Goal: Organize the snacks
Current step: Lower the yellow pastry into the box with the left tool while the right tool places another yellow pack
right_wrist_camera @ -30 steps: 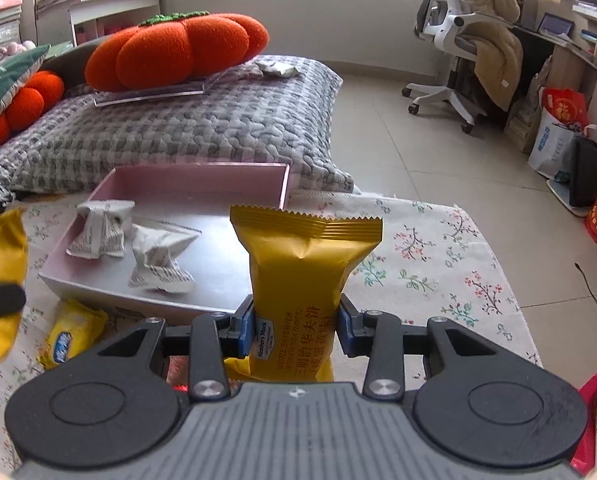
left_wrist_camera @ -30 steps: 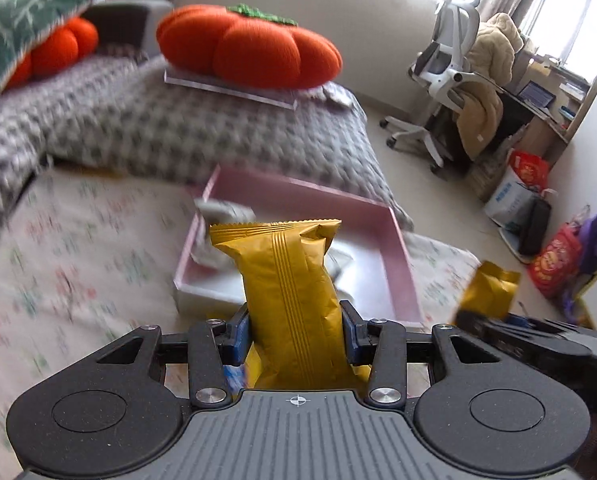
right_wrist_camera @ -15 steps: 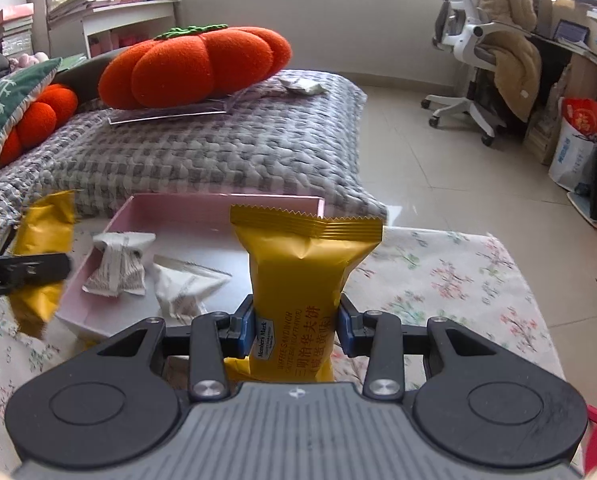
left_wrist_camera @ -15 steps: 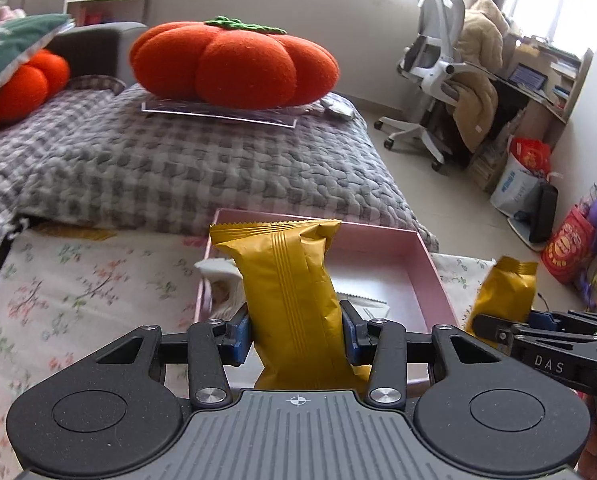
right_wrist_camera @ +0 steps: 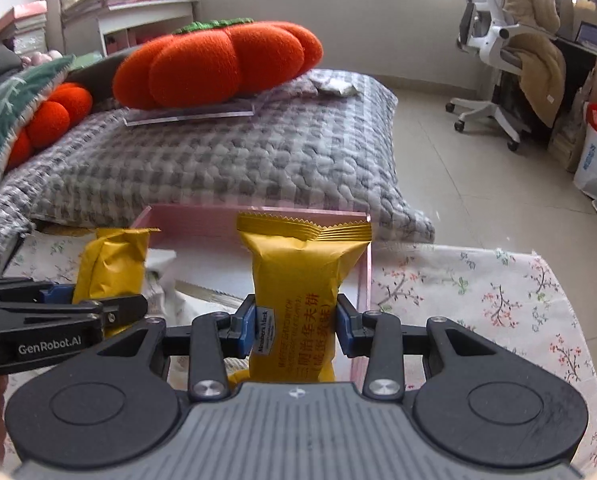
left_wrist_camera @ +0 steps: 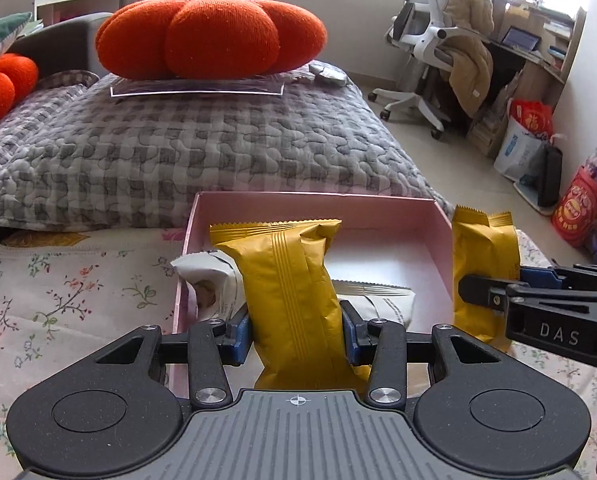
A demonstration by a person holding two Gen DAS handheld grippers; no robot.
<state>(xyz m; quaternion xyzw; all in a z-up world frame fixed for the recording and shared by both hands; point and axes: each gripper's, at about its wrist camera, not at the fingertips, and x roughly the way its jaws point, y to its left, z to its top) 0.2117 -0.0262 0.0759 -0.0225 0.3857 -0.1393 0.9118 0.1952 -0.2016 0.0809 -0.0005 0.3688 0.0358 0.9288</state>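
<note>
Left wrist view: left gripper [left_wrist_camera: 297,330] has its jaws part closed, blue pads clamped on both sides of a yellow snack pack [left_wrist_camera: 290,292]. Pack's long axis runs along the fingers, crimped end pointing away from the camera, leaning slightly left; back seam faces the lens. It sits over the near-left part of the pink tray [left_wrist_camera: 318,208]. 2 white wrapped snacks [left_wrist_camera: 214,280] lie in the tray behind it. Tray is on the floral-cloth worktop [left_wrist_camera: 58,300], just in front of a grey checked quilt [left_wrist_camera: 178,148] carrying an orange pumpkin cushion [left_wrist_camera: 210,36]. Right gripper [left_wrist_camera: 494,296] comes in from the right edge, jaws closed on a second yellow pack [left_wrist_camera: 484,256], upright, at the tray's right wall.

Right wrist view: right gripper [right_wrist_camera: 295,330] jaws part closed, pinching the second yellow pack [right_wrist_camera: 298,292] at its lower half. Long axis along the fingers, serrated end away from the camera, printed side to the lens; it is over the tray's right side [right_wrist_camera: 362,280]. Left gripper [right_wrist_camera: 98,304] at left holds the yellow snack pack [right_wrist_camera: 112,266] upright over the tray's left edge.
</note>
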